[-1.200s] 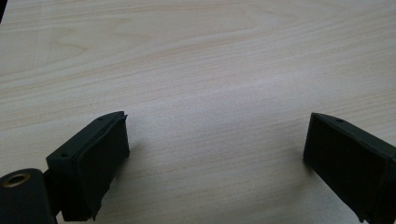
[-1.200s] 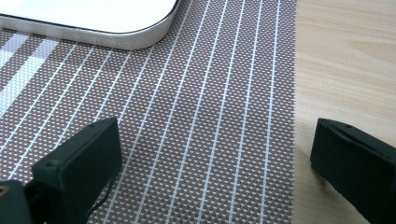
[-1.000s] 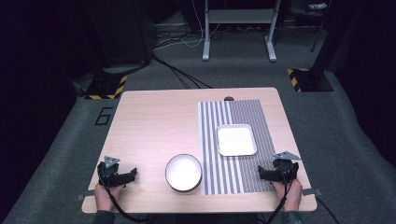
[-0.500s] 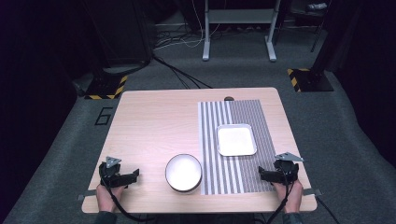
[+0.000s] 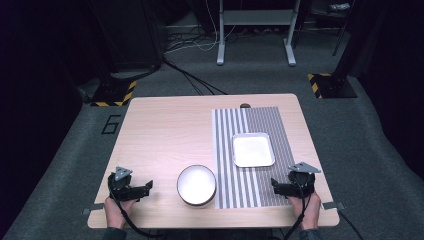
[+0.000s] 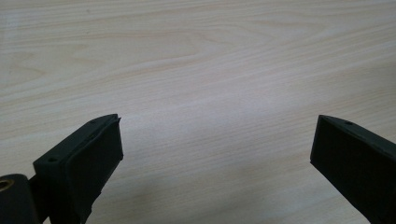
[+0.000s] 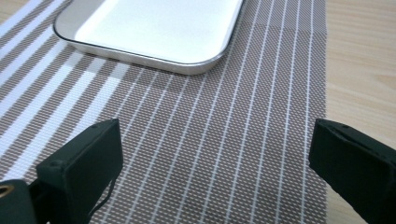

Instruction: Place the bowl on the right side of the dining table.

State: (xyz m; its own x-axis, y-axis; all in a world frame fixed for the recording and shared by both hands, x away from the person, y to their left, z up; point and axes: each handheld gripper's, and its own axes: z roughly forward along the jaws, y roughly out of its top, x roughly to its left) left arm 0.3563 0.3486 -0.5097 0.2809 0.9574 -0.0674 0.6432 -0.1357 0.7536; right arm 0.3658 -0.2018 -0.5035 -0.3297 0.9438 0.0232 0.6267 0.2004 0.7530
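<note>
Both tongs gape empty: left tongs [image 5: 148,186] over bare worktop [image 5: 165,130], right tongs [image 5: 274,184] on striped mat [image 5: 250,190]; rectangular tray [image 5: 253,149] long axis near-far.

Jaws: right gripper [image 7: 212,172] spread wide, empty
Beneath: brown white-striped woven placemat [image 7: 224,140]
Ahead: shallow white rectangular tray [image 7: 154,28] on it

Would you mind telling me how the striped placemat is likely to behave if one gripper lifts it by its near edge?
The striped placemat looks thin and woven, so it would probably flop and drape rather than stay flat. The white tray rests on it, so lifting would likely tilt or slide the tray. Its flat edge may be hard for the open right gripper to catch.
</note>
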